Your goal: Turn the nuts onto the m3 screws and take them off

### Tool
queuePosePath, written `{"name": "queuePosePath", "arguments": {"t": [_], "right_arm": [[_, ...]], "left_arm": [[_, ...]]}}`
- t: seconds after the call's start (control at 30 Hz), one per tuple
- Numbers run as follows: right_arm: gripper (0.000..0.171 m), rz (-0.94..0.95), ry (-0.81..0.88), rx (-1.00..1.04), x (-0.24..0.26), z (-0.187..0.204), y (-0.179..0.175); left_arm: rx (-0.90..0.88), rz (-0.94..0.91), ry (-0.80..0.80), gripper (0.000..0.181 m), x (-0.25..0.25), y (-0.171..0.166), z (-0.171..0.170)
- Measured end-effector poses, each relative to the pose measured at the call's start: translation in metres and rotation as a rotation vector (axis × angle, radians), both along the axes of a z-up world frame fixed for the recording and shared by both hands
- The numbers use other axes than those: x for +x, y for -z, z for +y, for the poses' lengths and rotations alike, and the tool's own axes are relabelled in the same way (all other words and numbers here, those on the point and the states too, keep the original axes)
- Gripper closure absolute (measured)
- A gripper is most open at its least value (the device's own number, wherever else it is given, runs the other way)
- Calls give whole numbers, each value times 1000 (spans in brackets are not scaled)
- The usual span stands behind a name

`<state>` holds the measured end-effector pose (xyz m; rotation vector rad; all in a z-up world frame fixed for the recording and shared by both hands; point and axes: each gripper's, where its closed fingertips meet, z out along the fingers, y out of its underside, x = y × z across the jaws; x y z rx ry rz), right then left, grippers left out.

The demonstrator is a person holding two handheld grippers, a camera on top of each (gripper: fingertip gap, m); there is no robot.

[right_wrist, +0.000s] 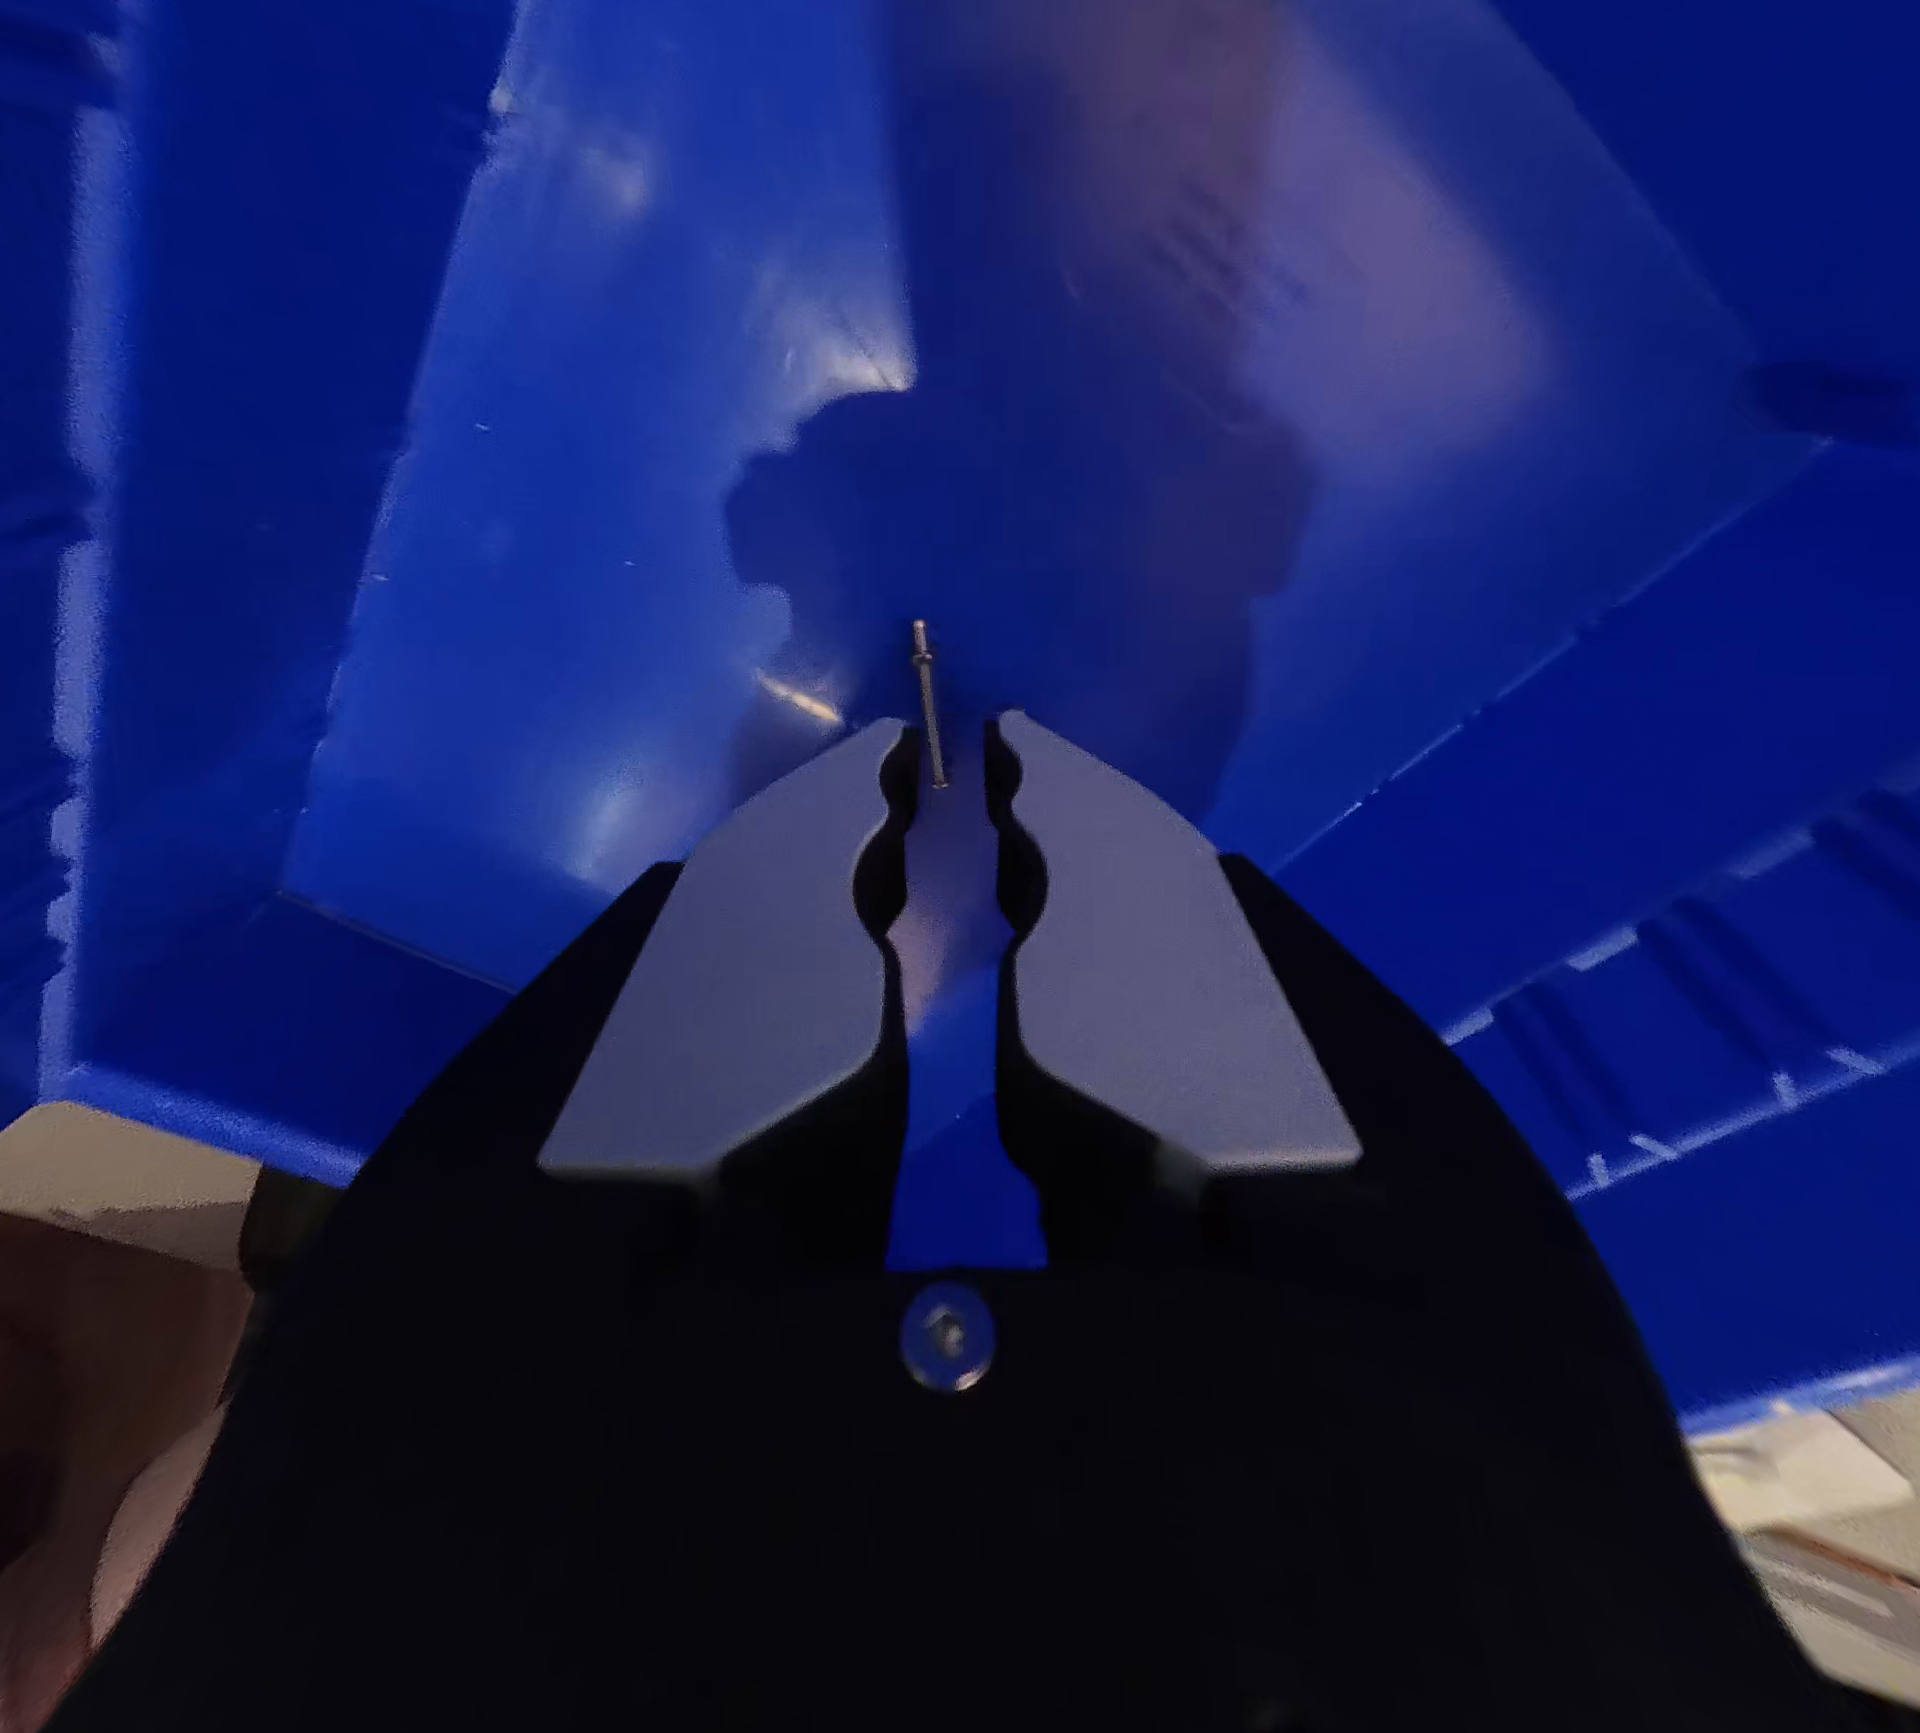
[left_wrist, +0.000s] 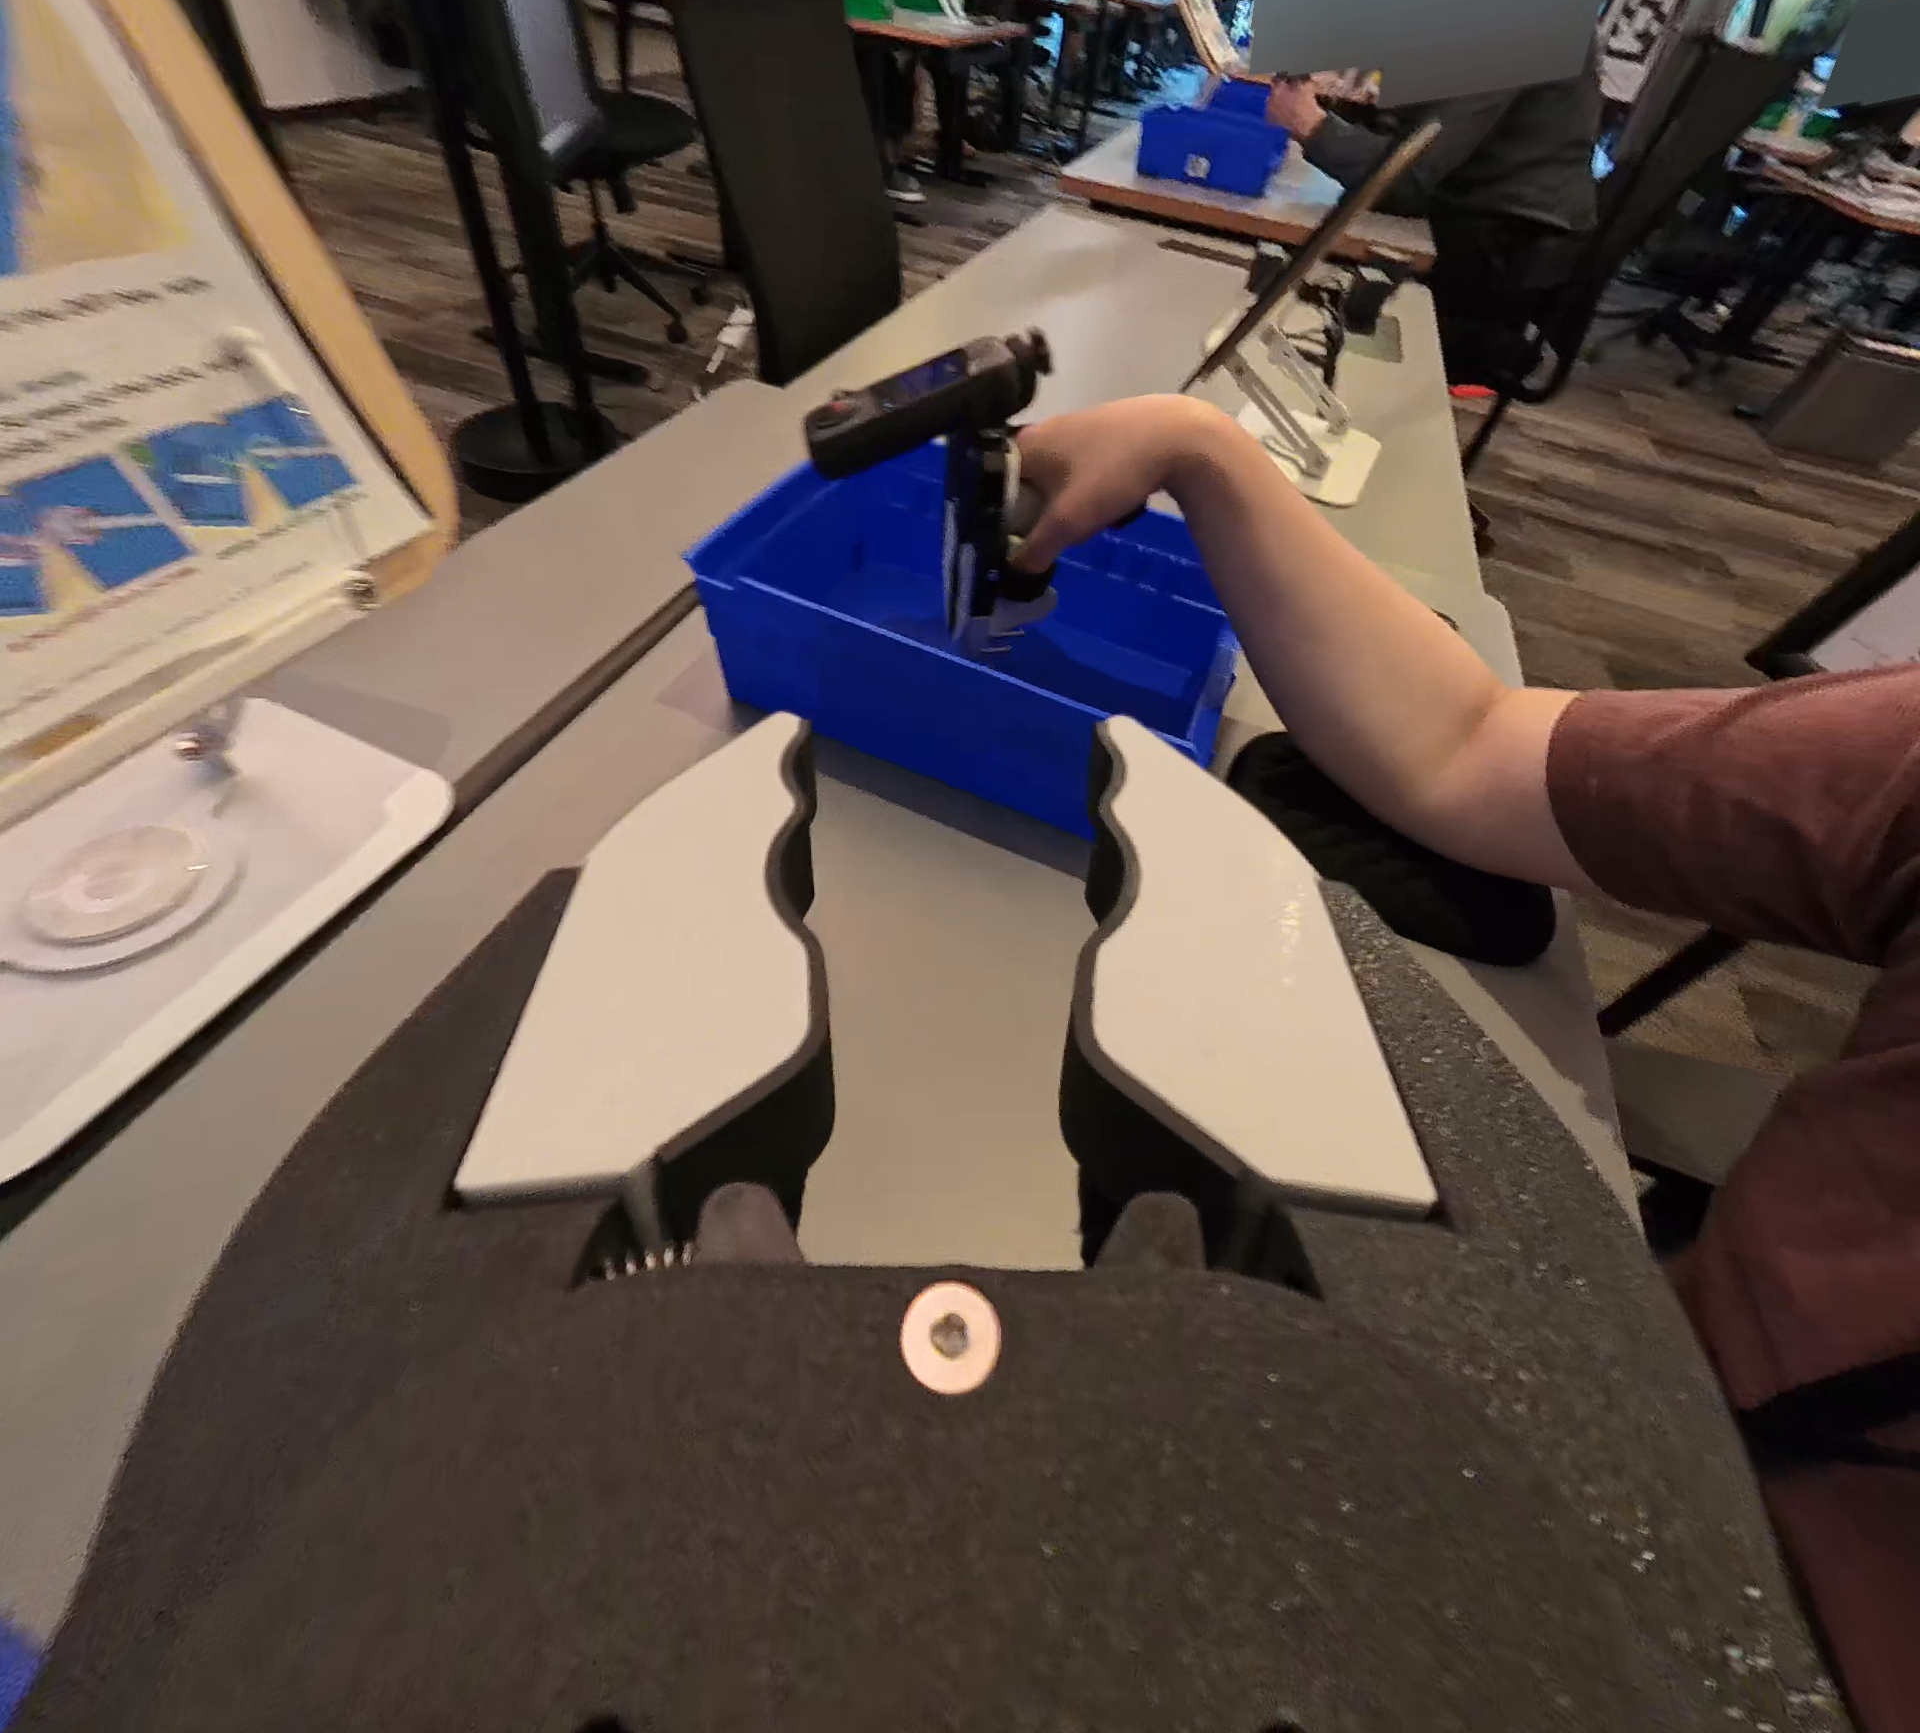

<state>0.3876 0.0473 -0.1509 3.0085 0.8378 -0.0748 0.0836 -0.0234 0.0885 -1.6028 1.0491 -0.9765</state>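
The grey counter (left_wrist: 582, 623) carries a blue bin (left_wrist: 966, 717), which sits at about 12 o'clock from the left gripper (left_wrist: 951, 748) and a little apart from it. That left gripper hovers over bare counter with its jaws wide and nothing between them. The right gripper (left_wrist: 992, 634), held in a bare hand (left_wrist: 1070, 478), reaches down into the bin from the 1 o'clock side, so it is plainly the nearer of the two to the work. Seen from its own camera, the right gripper (right_wrist: 943, 727) has its jaws narrowed to a slim gap but not pressed together, its tips right down at the bin floor. The screw (right_wrist: 930, 707) — a thin silver pin with a small head — lies on that floor with its long axis running almost straight along the 12-to-6 line, head at 12 o'clock, tail slipped just inside the gap and hugging the left finger (right_wrist: 790, 904). Whether the pads touch it I cannot tell; it looks loose, not pinched. I'd judge the next move to be a close across the shank, and since the screw lies parallel to the fingers the grip would catch only its tail end. No nut is visible in either view.
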Motion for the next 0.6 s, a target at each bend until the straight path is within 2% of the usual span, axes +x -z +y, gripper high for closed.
{"name": "queuePosePath", "arguments": {"t": [0.07,0.13,0.23,0.47,0.6], "right_arm": [[158,47,-3,48,-6,4,-12],[158,69,0,113,-8,9,-28],[157,112,-1,237,-15,17,-57],[158,189,-59,536,-50,30,-122],[159,241,-146,672,-83,28,-152]], "left_arm": [[2,12,-51,131,-25,-11,5],[-4,109,-145,130,-61,-9,14],[-49,244,-353,130,-125,1,30],[-198,396,-756,132,-242,34,64],[-199,487,-821,134,-266,54,80]]}}
